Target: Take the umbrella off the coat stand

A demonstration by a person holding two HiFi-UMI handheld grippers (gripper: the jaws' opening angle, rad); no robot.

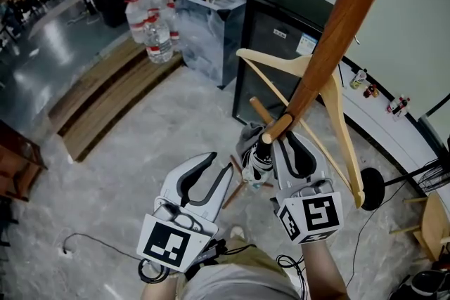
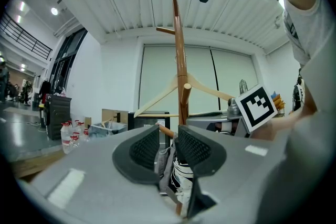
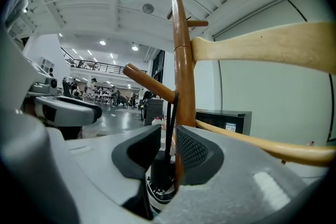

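Note:
The brown wooden coat stand (image 1: 344, 17) leans through the head view from the top right. A folded black-and-white umbrella (image 1: 260, 159) hangs by its black strap from a low peg (image 1: 278, 126). My right gripper (image 1: 279, 149) is at the umbrella, its jaws on either side of the black handle (image 3: 160, 176). A thin gap still shows at the right pad (image 3: 197, 149). My left gripper (image 1: 221, 162) is open just left of the umbrella. In the left gripper view the folded canopy (image 2: 181, 178) shows in and beyond the gap. A pale wooden hanger (image 1: 330, 102) hangs on the stand.
A black cabinet (image 1: 281, 17) stands behind the stand, beside a clear bin (image 1: 204, 24) and several water bottles (image 1: 151, 28). Wooden planks (image 1: 105, 102) lie on the floor at left. A black round base (image 1: 373, 186) and a cable (image 1: 91, 242) are also on the floor.

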